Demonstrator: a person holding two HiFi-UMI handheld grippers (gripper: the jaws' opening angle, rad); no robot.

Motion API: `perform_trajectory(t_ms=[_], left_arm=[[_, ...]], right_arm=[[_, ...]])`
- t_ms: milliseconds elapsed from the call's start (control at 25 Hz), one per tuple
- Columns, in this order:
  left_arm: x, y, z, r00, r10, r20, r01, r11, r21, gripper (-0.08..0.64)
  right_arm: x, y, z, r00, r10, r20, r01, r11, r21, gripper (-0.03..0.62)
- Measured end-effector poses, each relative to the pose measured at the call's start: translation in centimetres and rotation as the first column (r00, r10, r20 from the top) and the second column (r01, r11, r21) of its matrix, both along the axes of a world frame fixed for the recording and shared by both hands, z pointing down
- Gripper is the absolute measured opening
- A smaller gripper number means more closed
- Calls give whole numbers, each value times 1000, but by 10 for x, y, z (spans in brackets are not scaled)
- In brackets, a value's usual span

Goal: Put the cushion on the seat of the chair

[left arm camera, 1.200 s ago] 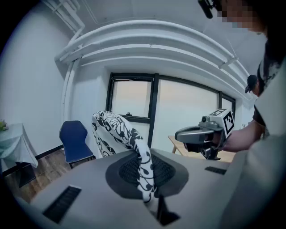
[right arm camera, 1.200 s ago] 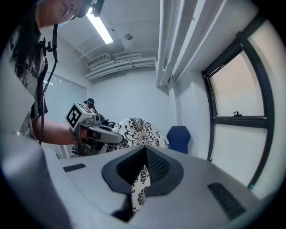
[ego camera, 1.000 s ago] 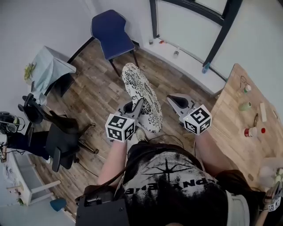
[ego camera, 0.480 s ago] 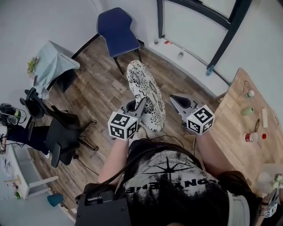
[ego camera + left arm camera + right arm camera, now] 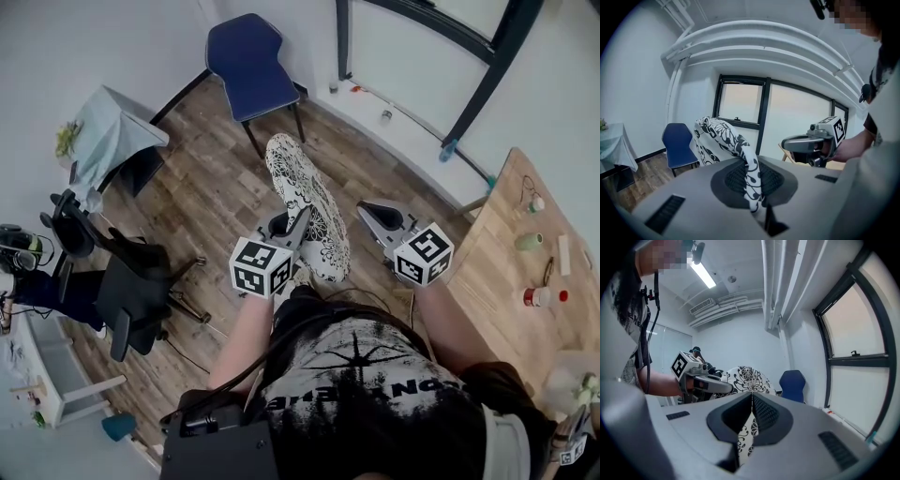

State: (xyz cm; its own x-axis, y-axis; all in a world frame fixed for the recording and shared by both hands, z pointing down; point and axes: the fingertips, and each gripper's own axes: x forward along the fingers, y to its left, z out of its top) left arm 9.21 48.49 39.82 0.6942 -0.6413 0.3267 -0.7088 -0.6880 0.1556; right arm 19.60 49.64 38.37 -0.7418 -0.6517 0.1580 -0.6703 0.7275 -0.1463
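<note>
2 grippers sit at lower centre of the head view. The left gripper point(image 5: 298, 223) has its jaws pinched on the near edge of the cushion point(image 5: 302, 197). The cushion stands on edge at frame centre, above the floor point(image 5: 211, 197) and well apart from the chair point(image 5: 248, 61) at the top. The right gripper point(image 5: 366, 209), beside the cushion, has its jaws together on nothing.
</note>
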Motion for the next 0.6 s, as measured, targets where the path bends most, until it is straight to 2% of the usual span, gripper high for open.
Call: perform_trajectory(t_ms=[320,600], left_arm=[[-13,-50,6,999,30,-21,-30,1000,-8,25],[-36,-111,2,996,79,-37,-80,997,-8,25]], right_arm=[[-15,-45,3,1000,24,-14,-24,1000,-7,17],[-46,-102,-4,998,60,-21,-60,998,-1,18]])
